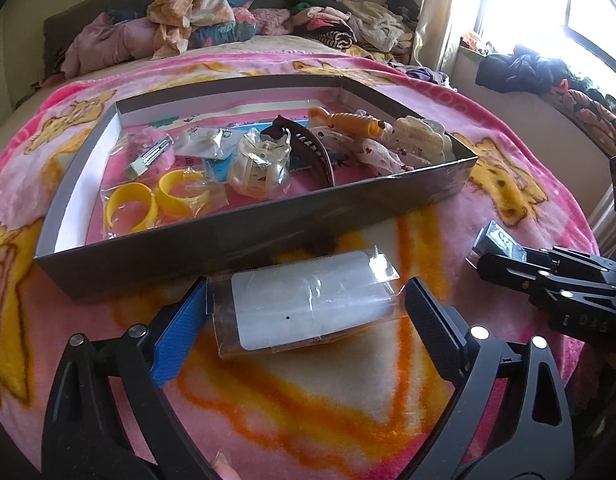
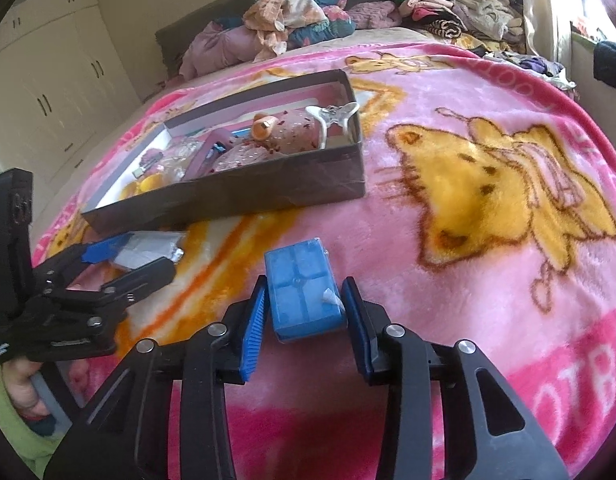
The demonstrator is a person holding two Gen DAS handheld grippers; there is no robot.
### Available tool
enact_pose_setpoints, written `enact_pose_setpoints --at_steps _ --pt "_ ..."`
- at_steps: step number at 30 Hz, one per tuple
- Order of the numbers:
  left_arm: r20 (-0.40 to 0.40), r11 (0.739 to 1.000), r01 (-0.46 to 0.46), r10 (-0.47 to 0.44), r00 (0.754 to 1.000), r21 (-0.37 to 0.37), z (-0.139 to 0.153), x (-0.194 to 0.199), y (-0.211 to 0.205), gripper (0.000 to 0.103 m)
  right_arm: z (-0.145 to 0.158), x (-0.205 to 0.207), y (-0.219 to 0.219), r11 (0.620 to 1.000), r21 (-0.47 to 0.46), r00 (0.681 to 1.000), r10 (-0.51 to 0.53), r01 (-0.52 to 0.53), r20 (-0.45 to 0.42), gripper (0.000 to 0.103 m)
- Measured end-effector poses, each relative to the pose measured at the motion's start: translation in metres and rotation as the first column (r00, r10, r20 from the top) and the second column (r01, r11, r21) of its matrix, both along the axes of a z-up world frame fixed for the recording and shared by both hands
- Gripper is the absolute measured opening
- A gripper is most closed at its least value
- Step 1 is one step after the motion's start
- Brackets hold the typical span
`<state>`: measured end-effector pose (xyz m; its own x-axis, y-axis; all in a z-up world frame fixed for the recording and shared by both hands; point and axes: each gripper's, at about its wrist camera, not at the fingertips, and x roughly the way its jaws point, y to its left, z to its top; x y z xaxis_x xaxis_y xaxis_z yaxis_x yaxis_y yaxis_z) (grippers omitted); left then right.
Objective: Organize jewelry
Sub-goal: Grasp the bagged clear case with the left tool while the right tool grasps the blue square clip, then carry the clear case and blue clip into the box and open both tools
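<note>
A clear plastic packet (image 1: 308, 304) with a white card inside lies on the pink blanket in front of a dark shallow box (image 1: 268, 220). My left gripper (image 1: 308, 320) is open and straddles the packet, one pad at each end. My right gripper (image 2: 306, 308) is shut on a small blue box (image 2: 304, 292) that rests on the blanket, a pad against each side. The left wrist view shows the right gripper (image 1: 487, 268) at the far right with that small box (image 1: 499, 240). In the right wrist view the left gripper (image 2: 136, 258) and packet (image 2: 148, 248) sit at the left.
The dark box (image 2: 228, 196) holds yellow bangles (image 1: 148, 200), a brown hair claw (image 1: 304, 144), a white claw clip (image 1: 419, 136) and several bagged items. Piled clothes (image 1: 196, 20) lie at the head of the bed. A window (image 1: 547, 0) is on the right, cupboards (image 2: 48, 92) on the left.
</note>
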<state>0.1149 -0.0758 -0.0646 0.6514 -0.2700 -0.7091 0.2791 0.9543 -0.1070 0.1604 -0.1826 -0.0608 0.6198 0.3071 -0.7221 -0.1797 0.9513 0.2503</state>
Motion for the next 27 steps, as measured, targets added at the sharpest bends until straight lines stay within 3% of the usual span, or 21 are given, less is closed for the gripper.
enact_pose_setpoints --at_steps 7,17,27 --pt "0.006 1.000 0.007 -0.007 1.000 -0.004 -0.001 -0.003 0.004 0.077 0.007 -0.009 0.007 0.999 0.037 1.000 0.022 -0.022 0.012 0.035" --pt "-0.008 0.997 0.035 -0.036 0.999 -0.070 0.010 -0.016 0.014 0.075 0.021 -0.016 0.021 0.997 0.052 0.998 0.053 -0.055 0.038 0.032" --pt "0.052 0.993 0.017 -0.011 0.999 -0.119 0.038 -0.023 0.035 0.075 0.038 -0.017 0.034 0.995 0.037 0.993 0.084 -0.087 0.079 0.031"
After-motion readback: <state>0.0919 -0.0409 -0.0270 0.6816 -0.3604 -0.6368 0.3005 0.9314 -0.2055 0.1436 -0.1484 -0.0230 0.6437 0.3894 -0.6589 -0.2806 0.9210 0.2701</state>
